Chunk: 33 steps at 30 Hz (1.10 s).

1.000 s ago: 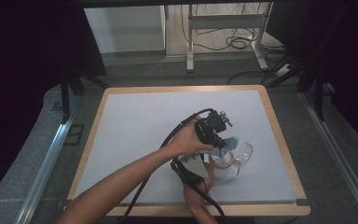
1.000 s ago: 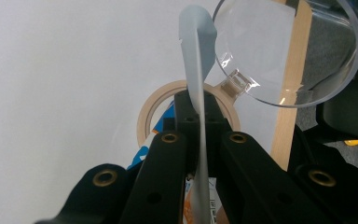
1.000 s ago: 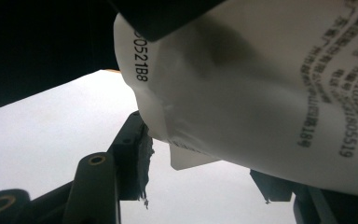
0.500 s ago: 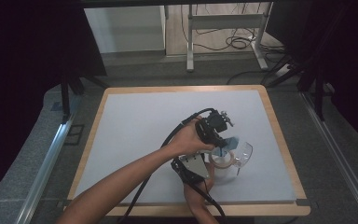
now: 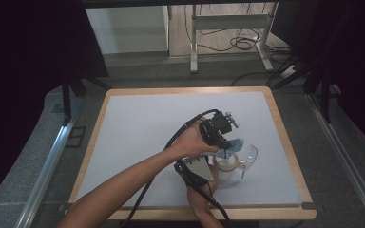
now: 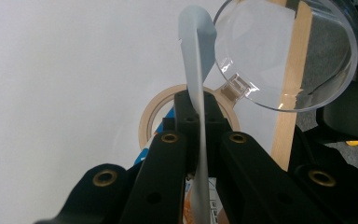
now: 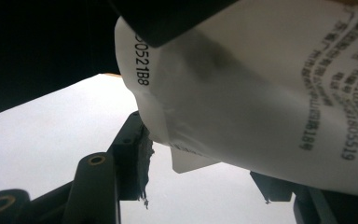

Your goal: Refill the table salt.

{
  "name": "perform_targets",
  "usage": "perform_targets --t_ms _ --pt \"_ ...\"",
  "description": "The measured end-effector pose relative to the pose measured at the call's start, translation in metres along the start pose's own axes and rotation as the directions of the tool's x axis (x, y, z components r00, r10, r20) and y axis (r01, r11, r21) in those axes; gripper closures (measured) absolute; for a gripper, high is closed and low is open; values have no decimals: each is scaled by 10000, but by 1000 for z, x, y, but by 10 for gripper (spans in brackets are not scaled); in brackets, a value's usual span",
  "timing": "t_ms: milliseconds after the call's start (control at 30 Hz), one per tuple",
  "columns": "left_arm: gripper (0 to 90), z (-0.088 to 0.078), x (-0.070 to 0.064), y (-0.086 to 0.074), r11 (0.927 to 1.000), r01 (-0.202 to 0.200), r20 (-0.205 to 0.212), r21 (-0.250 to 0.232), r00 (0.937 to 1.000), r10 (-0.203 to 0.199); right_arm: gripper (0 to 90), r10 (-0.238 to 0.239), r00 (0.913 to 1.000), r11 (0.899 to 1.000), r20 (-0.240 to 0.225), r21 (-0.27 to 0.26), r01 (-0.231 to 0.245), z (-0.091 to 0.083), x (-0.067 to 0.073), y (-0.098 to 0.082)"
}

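Note:
A clear jar [image 5: 229, 167] with a tan rim [image 6: 150, 117] stands on the white table top [image 5: 147, 123], its clear hinged lid [image 5: 250, 155] [image 6: 284, 51] swung open to the right. My left gripper [image 5: 227, 145] [image 6: 196, 105] hangs over the mouth, shut on a thin blue and white packet [image 5: 234, 144] [image 6: 193, 51] that I see edge-on. My right gripper [image 5: 220, 174] [image 7: 203, 186] sits at the jar's near side with its jaws on either side of the jar, gripping it. In the right gripper view the packet's white printed face [image 7: 261, 93] hangs close above the jaws.
A wooden frame [image 5: 285, 142] borders the table. Metal rails [image 5: 52, 156] run along both sides. A desk frame and cables [image 5: 233, 42] stand on the floor beyond the far edge. Both cables trail toward the table's near edge.

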<state>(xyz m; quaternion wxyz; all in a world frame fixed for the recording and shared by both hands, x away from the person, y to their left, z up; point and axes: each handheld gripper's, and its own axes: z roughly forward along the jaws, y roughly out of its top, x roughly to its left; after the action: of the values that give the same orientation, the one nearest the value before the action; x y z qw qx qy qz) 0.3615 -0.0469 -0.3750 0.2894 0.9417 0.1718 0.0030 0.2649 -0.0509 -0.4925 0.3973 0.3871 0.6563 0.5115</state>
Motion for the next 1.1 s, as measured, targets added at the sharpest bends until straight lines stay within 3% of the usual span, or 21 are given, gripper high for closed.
perform_targets --t_ms 1100 --pt "900 7 1 3 9995 -56 119 302 9999 53 454 123 9999 9999 80 -98 -122 -1 -3 -1"
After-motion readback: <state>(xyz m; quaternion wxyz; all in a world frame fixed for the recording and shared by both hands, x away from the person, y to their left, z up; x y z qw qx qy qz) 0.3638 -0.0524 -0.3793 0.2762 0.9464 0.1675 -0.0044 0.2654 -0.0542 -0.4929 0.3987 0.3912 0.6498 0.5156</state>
